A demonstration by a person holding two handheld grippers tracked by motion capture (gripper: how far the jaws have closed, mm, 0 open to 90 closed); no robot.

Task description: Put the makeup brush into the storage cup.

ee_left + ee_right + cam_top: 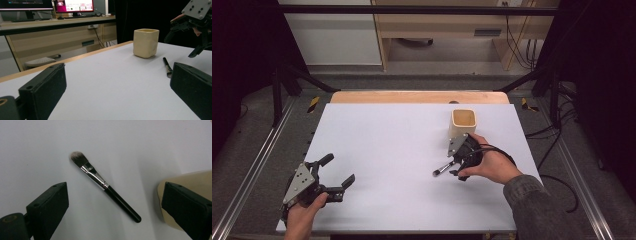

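Observation:
A makeup brush (105, 186) with a black handle, silver ferrule and grey-tipped bristles lies flat on the white table sheet (402, 150). My right gripper (117, 207) hovers over it, open, jaws either side of the handle without touching. From above, the right gripper (454, 166) is just in front of a cream square cup (463, 122), with the brush (442, 169) poking out to its left. My left gripper (338, 170) rests open near the front left, nothing between its jaws. The left gripper view has the cup (146, 43), the brush (167, 67) and the right gripper (183, 43).
The white sheet covers a wooden table whose far edge (417, 96) shows beyond the cup. Black frame posts (277, 85) stand at both sides, and cables trail on the floor at the right. A desk with monitors (73, 5) stands beyond the table.

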